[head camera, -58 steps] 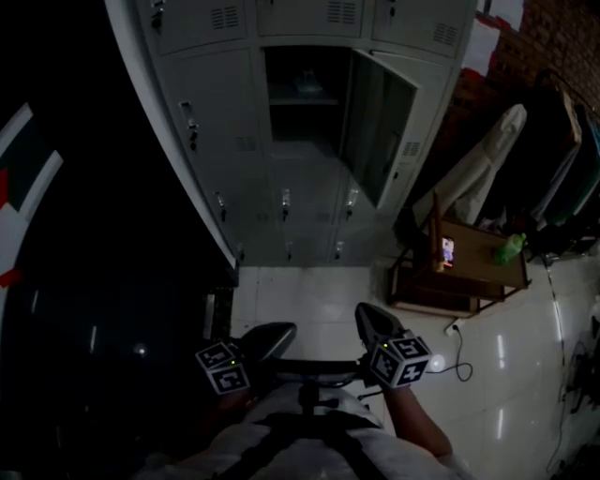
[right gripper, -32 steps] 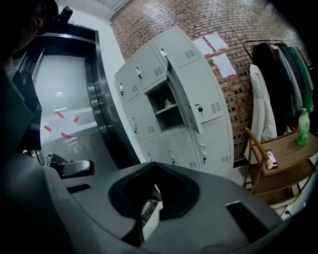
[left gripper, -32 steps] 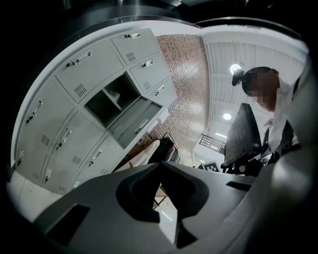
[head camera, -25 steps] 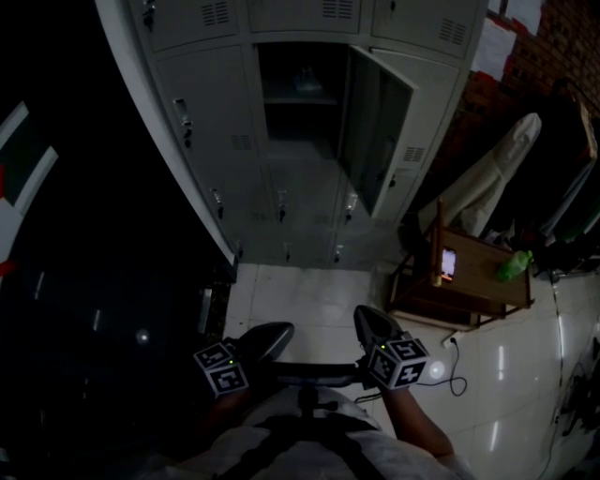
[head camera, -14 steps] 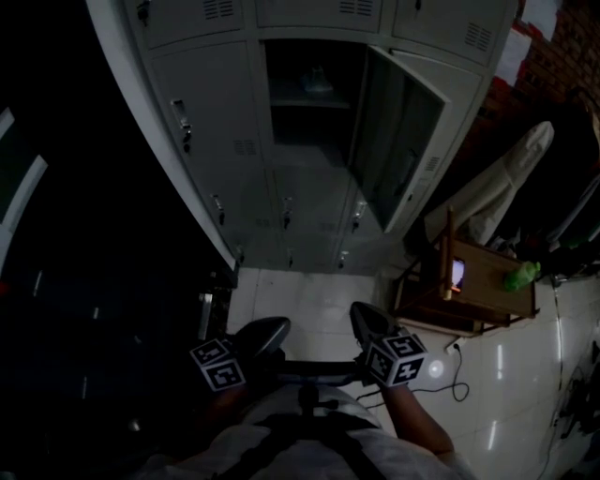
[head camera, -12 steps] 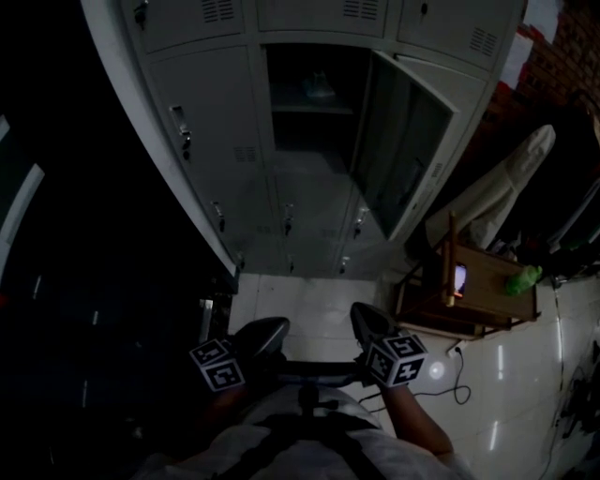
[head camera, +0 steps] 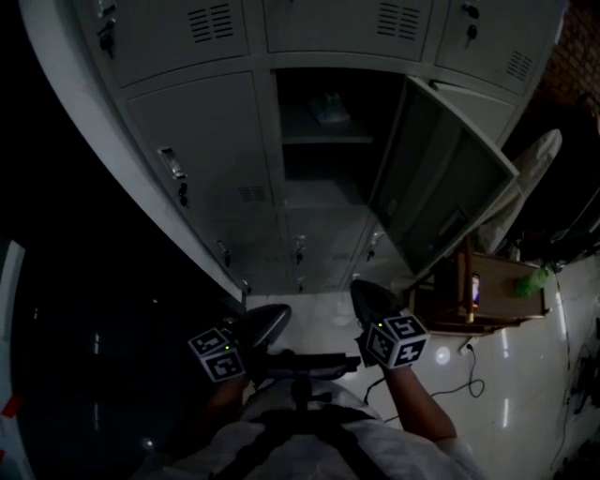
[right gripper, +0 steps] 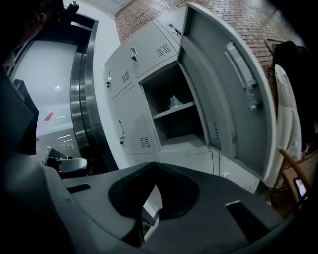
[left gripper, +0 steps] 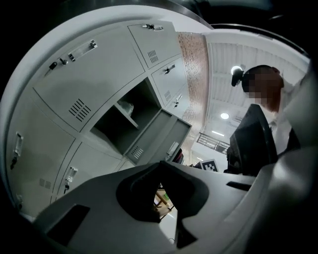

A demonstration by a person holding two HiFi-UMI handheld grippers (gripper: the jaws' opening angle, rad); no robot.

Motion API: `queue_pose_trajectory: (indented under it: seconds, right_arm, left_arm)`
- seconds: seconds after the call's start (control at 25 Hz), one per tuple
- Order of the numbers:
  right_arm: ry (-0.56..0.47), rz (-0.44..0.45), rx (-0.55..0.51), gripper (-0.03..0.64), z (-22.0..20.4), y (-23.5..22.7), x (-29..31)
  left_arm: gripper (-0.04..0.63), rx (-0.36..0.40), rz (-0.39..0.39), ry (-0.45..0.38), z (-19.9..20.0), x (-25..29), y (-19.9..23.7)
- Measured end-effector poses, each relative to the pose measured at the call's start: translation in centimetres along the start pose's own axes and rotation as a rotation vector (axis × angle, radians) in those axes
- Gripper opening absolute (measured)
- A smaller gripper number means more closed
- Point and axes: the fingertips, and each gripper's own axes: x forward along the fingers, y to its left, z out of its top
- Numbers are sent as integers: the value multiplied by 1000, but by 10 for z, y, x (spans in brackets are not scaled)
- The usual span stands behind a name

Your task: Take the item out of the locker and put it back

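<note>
Both grippers are held low and close to the person's body, side by side, noses aimed at the bank of grey lockers ahead. The left gripper (head camera: pixel 270 317) lies about level. The right gripper (head camera: pixel 366 295) tips a little downward, with a bare forearm (head camera: pixel 419 412) trailing behind it. Each has its jaws drawn together with the tips meeting and nothing between them. Each also carries a cube (head camera: pixel 396 340) faced with black-and-white square markers.

The locker (head camera: pixel 323 159) with its door (head camera: pixel 441 192) swung out stands ahead of and above both grippers, well apart from them. The door hangs on the right gripper's side. The item (head camera: pixel 330 108), small and pale, sits on the shelf (head camera: pixel 328 138) in the upper part of that compartment.

Below the grippers is a glossy white tiled floor (head camera: pixel 314 314), and the room is dim. Off to the right gripper's side stands a low wooden counter (head camera: pixel 497 302) bearing a lit phone screen (head camera: pixel 475 287), with a cable (head camera: pixel 455 389) trailing near it. A brick wall (right gripper: pixel 223 15) rises behind the lockers.
</note>
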Motion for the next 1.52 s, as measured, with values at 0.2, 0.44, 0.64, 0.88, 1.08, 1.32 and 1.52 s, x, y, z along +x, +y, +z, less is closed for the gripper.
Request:
queue_pose_trajectory:
  seconds: [0.2, 0.44, 0.64, 0.88, 1.08, 1.32, 1.52]
  right_arm:
    - [-29, -38, -59, 11, 40, 5, 53]
    - [-58, -118, -151, 11, 89, -10, 90]
    - [-92, -147, -212, 12, 132, -26, 115]
    - [-155, -148, -321, 82, 193, -35, 147]
    - [-199, -155, -371, 138, 248, -43, 180]
    - [-210, -234, -388, 179, 298, -73, 220]
    - [-160, -250, -416, 221, 326, -81, 257]
  left_arm:
    - [-6, 40, -51, 11, 47, 10, 34]
    - [-6, -4, -107, 31, 71, 28, 58]
    - [-6, 10, -112, 14, 92, 51, 65]
    - [-6, 80, -131, -13, 117, 78, 60]
    - [-6, 144, -131, -28, 138, 105, 60]
    - [7, 203, -117, -57, 159, 132, 63]
    - [57, 207, -105, -84, 176, 148, 68]
